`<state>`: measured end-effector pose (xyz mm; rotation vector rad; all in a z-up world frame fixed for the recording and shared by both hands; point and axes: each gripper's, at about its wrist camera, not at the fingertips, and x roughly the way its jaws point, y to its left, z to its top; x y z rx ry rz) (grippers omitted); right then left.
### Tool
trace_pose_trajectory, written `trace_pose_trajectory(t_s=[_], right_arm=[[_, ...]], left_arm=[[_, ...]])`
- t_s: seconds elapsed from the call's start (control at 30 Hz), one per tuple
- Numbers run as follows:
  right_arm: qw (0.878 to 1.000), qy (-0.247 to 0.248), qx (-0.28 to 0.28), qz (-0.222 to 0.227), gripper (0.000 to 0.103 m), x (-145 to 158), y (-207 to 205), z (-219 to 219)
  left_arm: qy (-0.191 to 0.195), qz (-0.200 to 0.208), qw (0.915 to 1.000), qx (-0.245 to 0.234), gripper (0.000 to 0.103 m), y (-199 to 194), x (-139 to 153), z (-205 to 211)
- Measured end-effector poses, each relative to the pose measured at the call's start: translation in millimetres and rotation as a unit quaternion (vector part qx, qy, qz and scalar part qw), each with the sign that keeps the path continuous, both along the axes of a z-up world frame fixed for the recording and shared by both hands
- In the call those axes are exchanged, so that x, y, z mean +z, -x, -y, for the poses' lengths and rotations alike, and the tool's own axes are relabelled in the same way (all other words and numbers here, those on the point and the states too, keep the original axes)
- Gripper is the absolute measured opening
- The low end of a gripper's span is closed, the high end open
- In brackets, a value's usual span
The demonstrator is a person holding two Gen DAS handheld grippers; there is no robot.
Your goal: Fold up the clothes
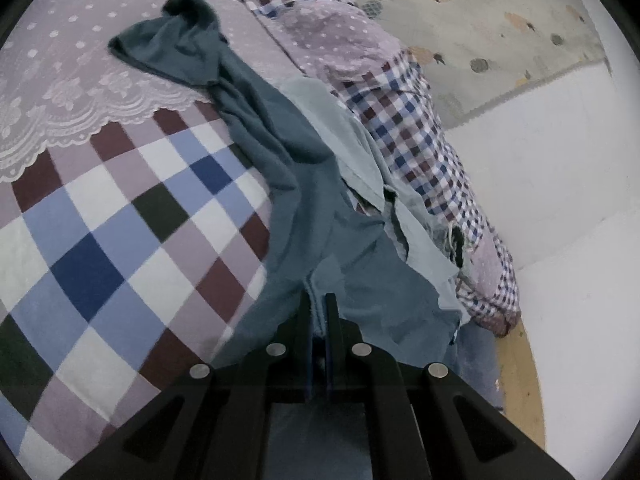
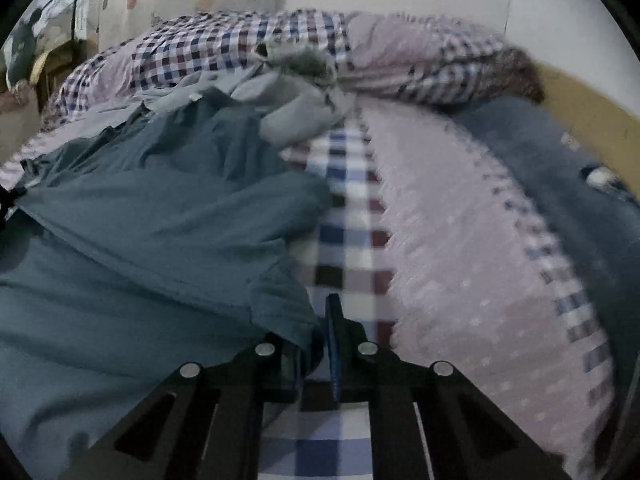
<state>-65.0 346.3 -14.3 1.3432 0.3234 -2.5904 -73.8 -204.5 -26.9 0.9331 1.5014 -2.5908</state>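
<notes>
A dark teal garment (image 1: 280, 184) lies stretched across the checked bedspread (image 1: 120, 232), running from a bunched end at the far left down to my left gripper (image 1: 319, 308), which is shut on its hem. In the right wrist view the same teal garment (image 2: 152, 240) fills the left half. My right gripper (image 2: 320, 320) is shut on its edge; the cloth drapes over the left finger and hides its tip. A pale grey-blue garment (image 1: 356, 152) lies beside and partly under the teal one, and this pale garment (image 2: 288, 108) is bunched behind it.
A small-check duvet (image 1: 404, 120) is heaped along the bed's edge, next to a white wall (image 1: 552, 184) and a patterned wall (image 1: 500, 12). A pink lace cover (image 1: 60, 92) lies over the far left of the bed. A yellow bed frame (image 2: 588, 120) shows at the right.
</notes>
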Motion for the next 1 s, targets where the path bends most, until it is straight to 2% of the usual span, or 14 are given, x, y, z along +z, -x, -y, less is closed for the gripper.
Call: trace_pose_trajectory(t_s=[0.13,0.2,0.27,0.33,0.43,0.53,0.6,0.73,0.8,0.9,0.97,1.0], right_arm=[[0.999,-0.028,0.007,0.025,0.008,-8.7,0.0,2.4],[0.999,-0.014,0.016,0.042,0.010,-3.6,-0.8,-2.3],[0.998,0.010,0.025,0.051,0.023,7.1,-4.3,-13.2],[0.998,0.042,0.020,0.046,0.043,17.5,-8.5,-30.7],[0.991,0.129,-0.006,0.030,0.053,30.3,-6.4,-55.4],[0.983,0.183,-0.016,0.020,0.054,34.1,1.3,-61.9],[0.979,0.201,-0.015,0.028,0.054,35.9,5.9,-63.7],[0.973,0.223,0.017,0.059,0.057,47.1,13.8,-73.7],[0.966,0.248,0.045,0.058,0.059,57.9,12.4,-79.3],[0.953,0.296,0.053,0.034,0.061,72.7,14.1,-98.2],[0.944,0.328,0.036,0.012,0.065,77.7,23.5,-112.4],[0.945,0.326,0.022,0.009,0.065,75.4,34.6,-115.0]], left_arm=[[0.018,0.024,0.9995,-0.002,0.002,2.1,-5.9,-2.2],[0.025,0.029,0.9993,-0.002,0.002,2.6,-8.3,-2.9],[0.032,0.029,0.9991,-0.002,0.002,2.4,-9.6,-4.1],[0.042,0.026,0.9988,-0.003,0.003,1.8,-11.8,-5.7],[0.052,0.020,0.9984,-0.006,0.003,1.8,-14.5,-7.5],[0.054,0.011,0.9985,-0.006,0.003,0.2,-16.9,-7.8],[0.049,0.006,0.9987,-0.007,0.003,-0.4,-19.0,-7.0],[0.044,0.001,0.9990,-0.010,0.003,-0.9,-21.6,-6.0],[0.042,0.000,0.9991,-0.010,0.003,-0.7,-22.3,-5.9],[0.041,-0.001,0.9991,-0.009,0.003,-0.3,-22.4,-6.5],[0.040,-0.001,0.9991,-0.009,0.003,-0.1,-22.3,-6.6],[0.040,-0.001,0.9991,-0.009,0.003,0.0,-22.3,-6.5]])
